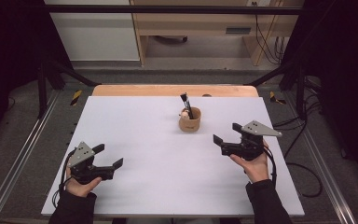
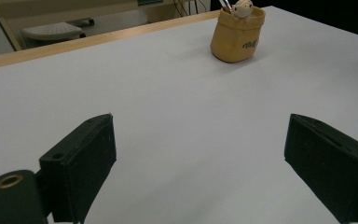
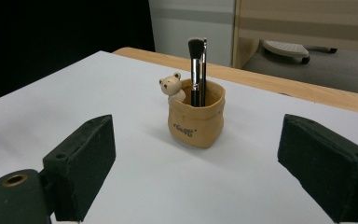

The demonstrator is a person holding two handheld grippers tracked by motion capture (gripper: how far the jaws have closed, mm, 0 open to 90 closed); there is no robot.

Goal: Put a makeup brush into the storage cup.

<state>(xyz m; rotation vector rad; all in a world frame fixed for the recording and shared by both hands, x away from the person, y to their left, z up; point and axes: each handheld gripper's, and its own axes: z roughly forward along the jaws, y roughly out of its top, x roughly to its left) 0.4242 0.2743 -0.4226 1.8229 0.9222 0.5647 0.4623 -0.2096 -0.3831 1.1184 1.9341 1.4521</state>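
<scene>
Two brushes (image 3: 197, 70) already stand in the little bear cup (image 3: 196, 119), and both the left gripper (image 1: 108, 156) and right gripper (image 1: 225, 133) are wide open, holding nothing.

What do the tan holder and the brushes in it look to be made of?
Holder: probably glazed ceramic or resin; smooth tan surface, soft folded rim, moulded bear. Brushes: dark bristle tuft on shiny metal-looking ferrules; the handles' material is unclear.
</scene>
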